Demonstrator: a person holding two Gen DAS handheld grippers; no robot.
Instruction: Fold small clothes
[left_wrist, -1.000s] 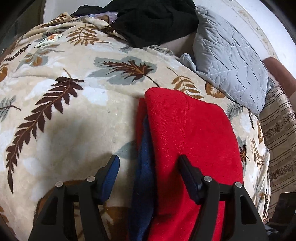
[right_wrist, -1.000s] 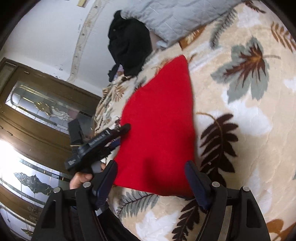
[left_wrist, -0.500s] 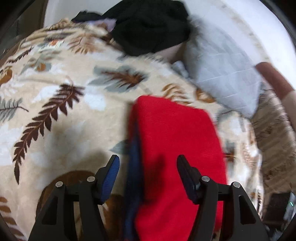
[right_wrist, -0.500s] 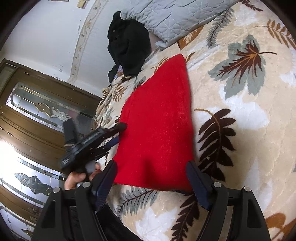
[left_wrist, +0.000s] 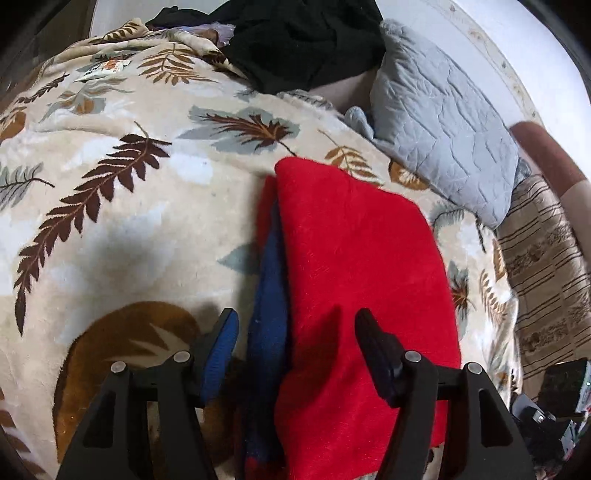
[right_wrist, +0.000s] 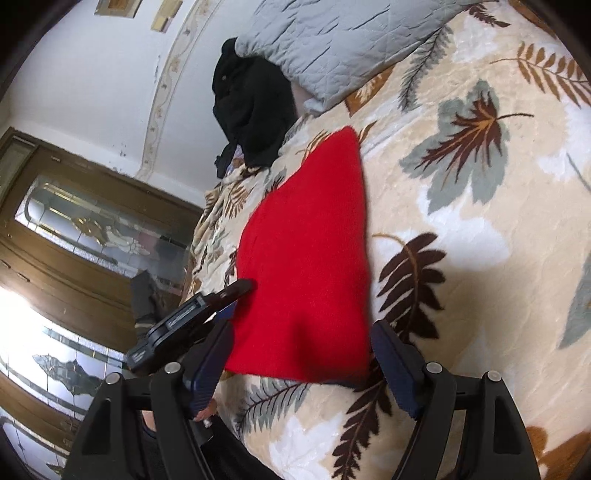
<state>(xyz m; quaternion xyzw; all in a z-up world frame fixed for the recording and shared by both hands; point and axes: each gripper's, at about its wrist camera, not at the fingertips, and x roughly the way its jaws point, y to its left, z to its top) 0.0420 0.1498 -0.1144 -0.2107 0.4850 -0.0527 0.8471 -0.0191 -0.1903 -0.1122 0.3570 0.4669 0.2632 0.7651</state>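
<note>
1. Left gripper (left_wrist: 295, 343) sits at the bottom centre of its own view, jaws spread wide and holding nothing; the near left edge of the red garment (left_wrist: 354, 266) lies between the fingers, whether touched or just beneath I cannot tell.
2. Right gripper (right_wrist: 301, 354) sits at the bottom of its view, equally wide apart and empty, with the garment's near edge (right_wrist: 306, 266) between the fingers or just beyond them.
3. From the left view the folded red piece runs lengthwise from bottom centre up to mid-frame, with a blue layer (left_wrist: 269, 295) showing along its left edge.
4. My judgement: the next fold or squaring turns on that long axis, and the left gripper is the nearer, sitting right over the layered edge.
5. Beyond lies the leaf-patterned blanket (left_wrist: 129, 221), then the grey quilted pillow (left_wrist: 443, 122) at upper right and a black clothes heap (left_wrist: 303, 44) at the top.
</note>
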